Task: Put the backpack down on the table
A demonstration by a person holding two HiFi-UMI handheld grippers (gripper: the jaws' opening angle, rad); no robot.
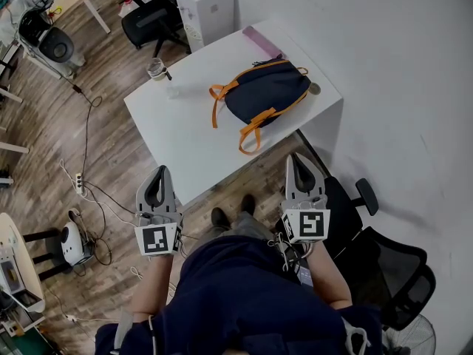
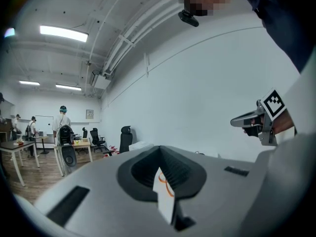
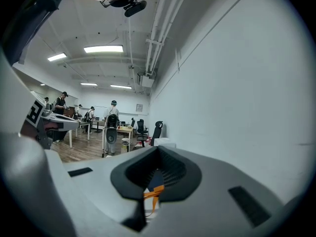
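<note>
A navy backpack (image 1: 267, 91) with orange straps lies flat on the white table (image 1: 177, 135), towards its right end. Both grippers hover in front of the table's near edge, close to the person's body and apart from the bag. In the head view my left gripper (image 1: 159, 171) and my right gripper (image 1: 299, 158) both have their jaws together with nothing between them. The left gripper view shows its jaws (image 2: 159, 148) meeting, with an orange strap (image 2: 168, 187) glimpsed through the slit. The right gripper view shows the same (image 3: 158, 149), with an orange strap (image 3: 152, 193).
A clear cup (image 1: 157, 68) stands at the table's far left corner. Behind the table are a white cabinet (image 1: 209, 6) and a black chair (image 1: 151, 17). Another black chair (image 1: 384, 265) is at the person's right. Cables and a power strip (image 1: 80, 183) lie on the wooden floor.
</note>
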